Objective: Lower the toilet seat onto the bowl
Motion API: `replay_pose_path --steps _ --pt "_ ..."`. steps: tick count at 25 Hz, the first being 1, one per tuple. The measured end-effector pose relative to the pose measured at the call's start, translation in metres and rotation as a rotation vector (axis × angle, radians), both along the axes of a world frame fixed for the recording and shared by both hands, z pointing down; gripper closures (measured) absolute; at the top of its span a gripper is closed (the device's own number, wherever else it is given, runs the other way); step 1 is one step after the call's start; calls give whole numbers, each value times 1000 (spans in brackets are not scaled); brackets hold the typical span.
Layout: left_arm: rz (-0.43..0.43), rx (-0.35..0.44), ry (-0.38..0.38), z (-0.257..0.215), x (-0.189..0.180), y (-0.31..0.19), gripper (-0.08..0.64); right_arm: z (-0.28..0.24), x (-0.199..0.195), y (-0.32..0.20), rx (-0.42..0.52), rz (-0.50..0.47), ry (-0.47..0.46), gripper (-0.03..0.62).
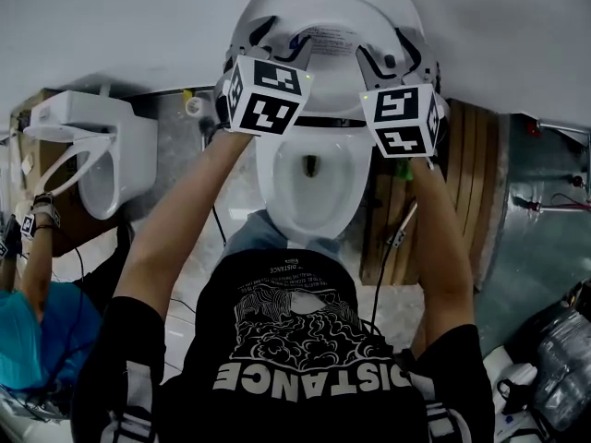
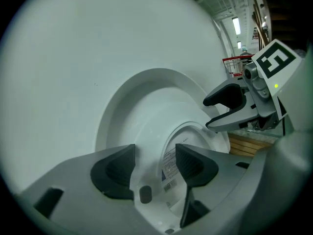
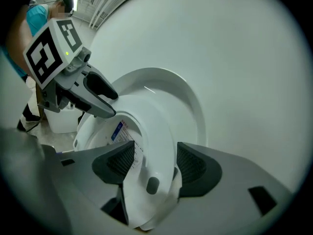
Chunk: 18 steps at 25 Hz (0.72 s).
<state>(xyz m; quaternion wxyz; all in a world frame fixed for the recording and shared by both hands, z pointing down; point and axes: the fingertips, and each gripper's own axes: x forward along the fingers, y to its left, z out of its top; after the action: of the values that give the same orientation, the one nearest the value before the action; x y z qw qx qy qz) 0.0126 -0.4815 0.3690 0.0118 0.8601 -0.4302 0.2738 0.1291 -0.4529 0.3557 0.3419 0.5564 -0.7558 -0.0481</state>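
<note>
The white toilet bowl (image 1: 309,169) stands open below my hands. Its seat (image 1: 277,12) is tipped up against the lid at the white wall. My left gripper (image 1: 277,40) is at the seat's left side and my right gripper (image 1: 388,55) at its right side. In the left gripper view the seat rim (image 2: 146,146), with a grey bumper on it, runs between the open jaws of the left gripper (image 2: 154,163). The right gripper view shows the same for the right gripper (image 3: 155,160): the seat rim (image 3: 156,131) lies between its pads with a gap on each side. A label shows on the lid (image 2: 168,163) behind.
A second white toilet (image 1: 92,155) stands to the left, and another person (image 1: 37,321) in a blue top is beside it. A wooden pallet (image 1: 471,183) lies right of the bowl. Black bags (image 1: 563,358) sit at the lower right. A cable (image 1: 397,233) hangs by my right arm.
</note>
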Motion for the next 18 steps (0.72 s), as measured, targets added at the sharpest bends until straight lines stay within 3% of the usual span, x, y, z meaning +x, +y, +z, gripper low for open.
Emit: replay_pose_path --steps 10,18 --pt "-38 76 -55 -5 0 -7 264 9 -1 -20 -17 3 56 322" --pt "-79 31 -65 1 -1 -24 247 15 -4 -32 -51 -4 65 318"
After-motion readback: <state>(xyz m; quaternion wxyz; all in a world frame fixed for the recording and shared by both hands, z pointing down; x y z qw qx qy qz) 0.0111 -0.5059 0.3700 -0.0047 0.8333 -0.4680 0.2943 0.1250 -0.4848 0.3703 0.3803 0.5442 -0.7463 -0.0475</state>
